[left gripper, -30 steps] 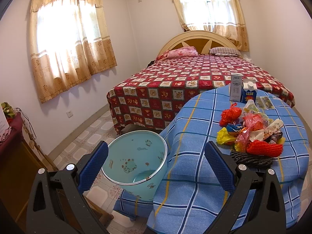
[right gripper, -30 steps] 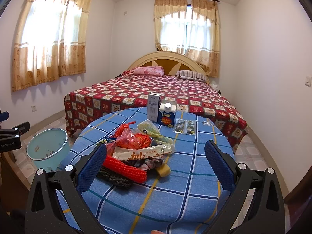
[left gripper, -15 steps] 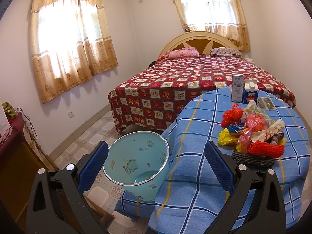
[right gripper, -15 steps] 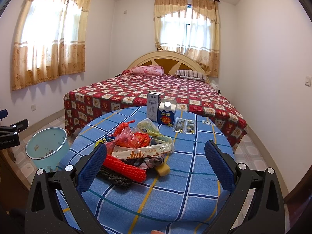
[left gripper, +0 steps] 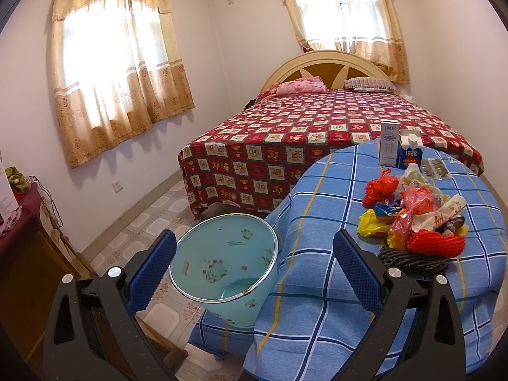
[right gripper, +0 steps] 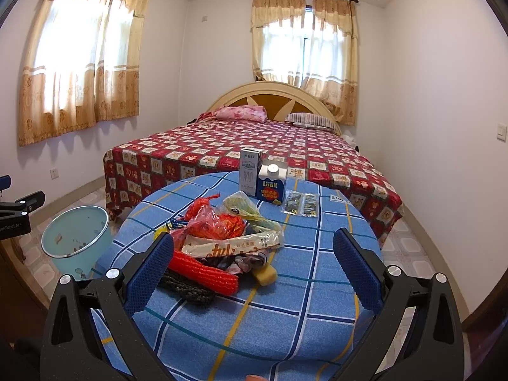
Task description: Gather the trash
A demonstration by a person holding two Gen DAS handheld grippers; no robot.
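Facing the left wrist view first, the left tool [left gripper: 254, 263] is seen spread wide with nothing held. The light blue trash bin [left gripper: 222, 270] is framed directly between its fingers, on the floor just beside the left edge of the worktop [left gripper: 317, 222]. The trash pile [left gripper: 412, 216] lies on the worktop, right of the bin and well apart from this tool's line.

In the right wrist view, the right tool [right gripper: 254, 270] is likewise spread wide and empty. The trash pile [right gripper: 222, 241] lies straight ahead, offset toward the left finger. The red mesh roll [right gripper: 203, 273] at the pile's near edge has its long axis running across the tool's line, slanting from upper left to lower right. The bin [right gripper: 74, 238] is seen left of the pile, beyond the worktop edge.

The right tool is judged nearer the pile; the left is nearer the bin.
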